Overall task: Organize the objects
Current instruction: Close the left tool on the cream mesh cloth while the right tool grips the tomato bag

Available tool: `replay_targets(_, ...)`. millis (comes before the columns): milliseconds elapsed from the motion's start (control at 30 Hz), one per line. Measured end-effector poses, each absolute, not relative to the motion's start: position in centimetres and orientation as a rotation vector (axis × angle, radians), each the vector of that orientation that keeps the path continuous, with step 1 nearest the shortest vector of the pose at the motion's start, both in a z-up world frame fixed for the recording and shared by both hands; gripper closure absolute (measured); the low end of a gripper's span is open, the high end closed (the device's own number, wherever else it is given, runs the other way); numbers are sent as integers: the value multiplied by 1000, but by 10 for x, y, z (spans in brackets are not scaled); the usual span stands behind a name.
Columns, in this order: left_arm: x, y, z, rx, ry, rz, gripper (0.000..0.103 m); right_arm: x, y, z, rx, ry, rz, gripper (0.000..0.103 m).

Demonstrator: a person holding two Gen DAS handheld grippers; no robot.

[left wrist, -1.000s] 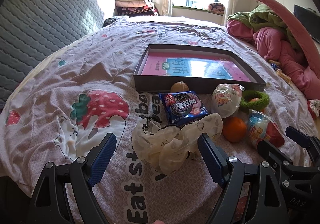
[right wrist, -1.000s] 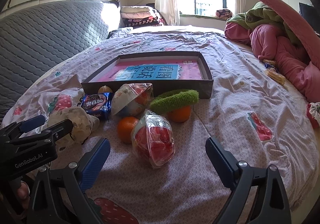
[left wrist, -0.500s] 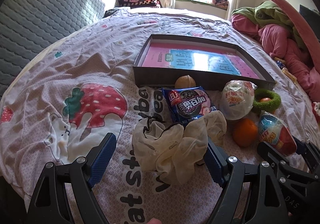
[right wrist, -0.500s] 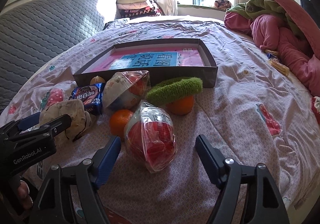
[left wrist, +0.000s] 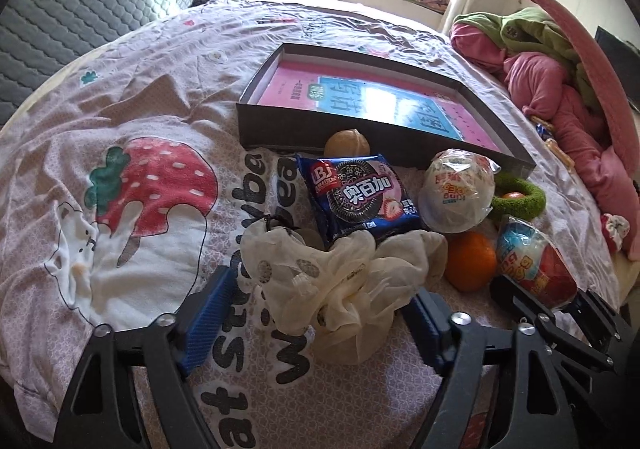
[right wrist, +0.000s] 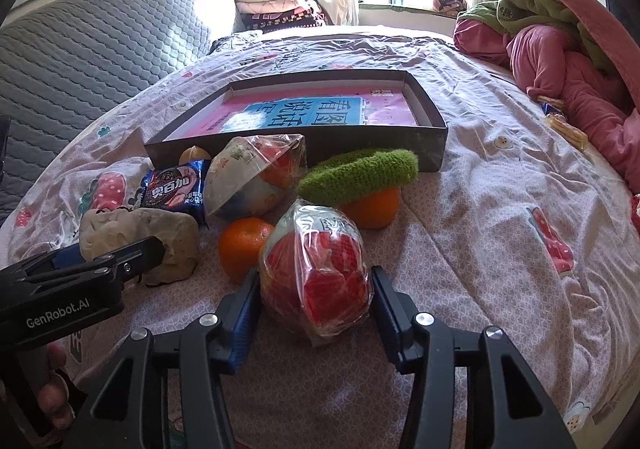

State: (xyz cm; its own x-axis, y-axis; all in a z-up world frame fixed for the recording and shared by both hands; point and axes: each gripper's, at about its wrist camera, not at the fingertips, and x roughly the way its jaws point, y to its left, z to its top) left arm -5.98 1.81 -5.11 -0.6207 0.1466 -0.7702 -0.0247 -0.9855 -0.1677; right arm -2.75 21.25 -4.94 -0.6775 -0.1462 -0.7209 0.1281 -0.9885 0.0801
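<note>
A cream fabric scrunchie [left wrist: 340,281] lies on the bedspread between the blue pads of my left gripper [left wrist: 316,313]. Its jaws are closing; the right pad touches the fabric, the left pad stands just off it. In the right wrist view a red toy egg in clear wrap [right wrist: 316,269] sits between the pads of my right gripper [right wrist: 314,301]. Those jaws are closing too, and both pads touch the wrap. A dark shallow box [right wrist: 424,153] with a pink-and-blue book inside lies behind the pile.
Around the two held spots lie a blue cookie pack [left wrist: 356,197], a white wrapped ball [left wrist: 458,195], two oranges [right wrist: 244,245], a green knitted ring [right wrist: 360,175] and a small brown nut [left wrist: 346,143]. Pink and green bedding [right wrist: 560,61] is heaped at the right. A grey quilted headboard [right wrist: 80,61] rises at the left.
Both grippers have narrowed. The left one came down and forward around the scrunchie. The right one's pads closed in from wide apart onto the wrapped red egg.
</note>
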Motion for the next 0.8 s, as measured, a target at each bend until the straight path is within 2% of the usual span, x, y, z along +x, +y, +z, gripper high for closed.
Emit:
replay_targets(67, -58, 18, -50, -1314, -232, 2719, 52, -27, 213, -48, 1177, -34, -2750, 51)
replay_targets(100, -58, 17, -49, -1311, -235, 2720, 57, -27, 213, -48, 1176, -35, -2752, 51)
replay_targets(133, -57, 15, -48, -1314, -243, 2721, 67, -26, 214, -47, 1173, -39, -2756, 51)
replay_targets(233, -55, 8, -46, -1303, -311, 2694, 78, -26, 215, -44, 1158, -44, -2765, 51)
replay_targets(367, -51, 5, -41, -1270, -342, 2684, 83, -23, 217, -39, 1127, -60, -2775, 51)
replay_targets(800, -33, 17, -8, -1055, -271, 2740, 83, -16, 219, -25, 1035, -78, -2791, 52)
